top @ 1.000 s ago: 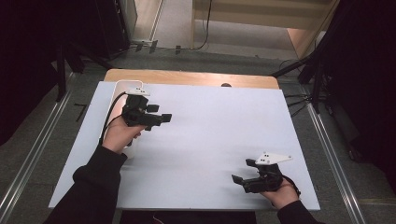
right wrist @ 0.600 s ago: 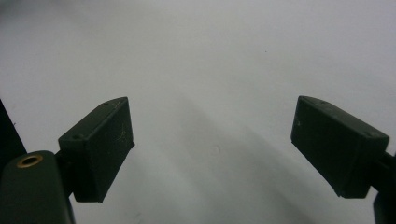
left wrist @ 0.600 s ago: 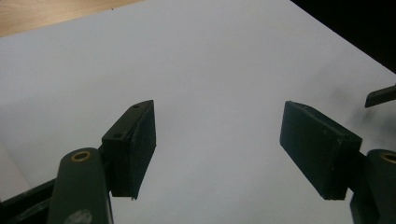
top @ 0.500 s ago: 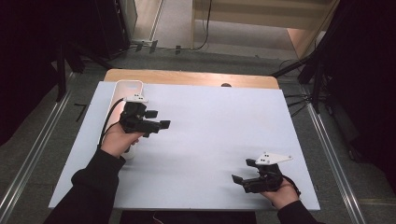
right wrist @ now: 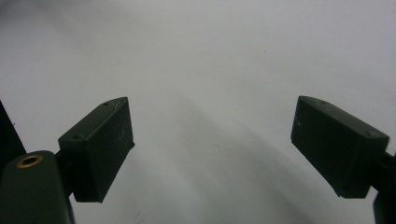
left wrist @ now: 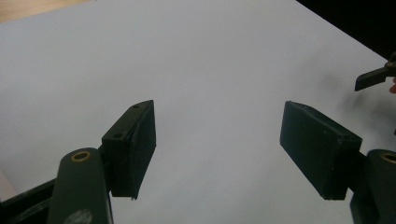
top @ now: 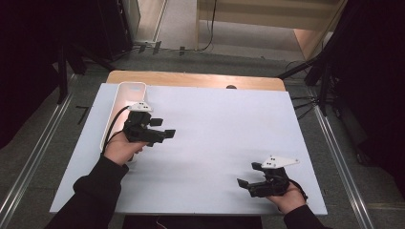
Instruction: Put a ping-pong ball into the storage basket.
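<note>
High view: left gripper point(top: 161, 130) hovers over the white surface point(top: 219, 129), fingers point(left wrist: 133, 144) spread on nothing, white tray point(top: 125, 102) just behind it, right gripper point(top: 248, 179) low at the near edge, well apart, fingers point(right wrist: 98, 144) spread too, bare sheet between them.

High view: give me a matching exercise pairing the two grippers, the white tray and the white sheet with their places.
1 left gripper
2 right gripper
3 white tray
4 white sheet

A covers most of the table
B near right corner, open
C left edge, lying lengthwise
D beside the tray, open, above the sheet

Pairs: 1-D, 2-B, 3-C, 4-A
</note>
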The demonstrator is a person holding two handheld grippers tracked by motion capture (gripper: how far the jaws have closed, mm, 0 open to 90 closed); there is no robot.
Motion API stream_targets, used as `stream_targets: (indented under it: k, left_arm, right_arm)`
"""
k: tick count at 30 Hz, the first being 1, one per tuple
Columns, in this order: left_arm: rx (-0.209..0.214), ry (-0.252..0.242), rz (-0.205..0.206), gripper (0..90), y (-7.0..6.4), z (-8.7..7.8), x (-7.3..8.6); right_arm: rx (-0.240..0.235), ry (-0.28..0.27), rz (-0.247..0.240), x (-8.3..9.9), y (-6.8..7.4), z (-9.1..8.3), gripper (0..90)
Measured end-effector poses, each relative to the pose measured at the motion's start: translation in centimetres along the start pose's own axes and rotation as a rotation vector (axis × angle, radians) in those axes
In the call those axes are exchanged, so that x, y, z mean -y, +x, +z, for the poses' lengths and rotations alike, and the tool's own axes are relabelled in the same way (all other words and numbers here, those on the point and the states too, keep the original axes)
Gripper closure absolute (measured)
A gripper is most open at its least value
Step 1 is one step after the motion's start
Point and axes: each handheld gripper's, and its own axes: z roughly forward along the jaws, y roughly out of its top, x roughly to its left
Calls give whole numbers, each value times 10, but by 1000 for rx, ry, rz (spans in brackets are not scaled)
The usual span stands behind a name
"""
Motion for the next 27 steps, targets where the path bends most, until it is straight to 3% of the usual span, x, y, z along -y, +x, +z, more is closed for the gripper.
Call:
stream_targets:
  k: [9,27]
  left_arm:
    - [12,17,16,272,-7,4,7]
    - [21,-15,32,271,-14,2,29]
  right_arm:
    - [1,1,0,0,0,0,116]
    - [5,3,2,0,-1,1,116]
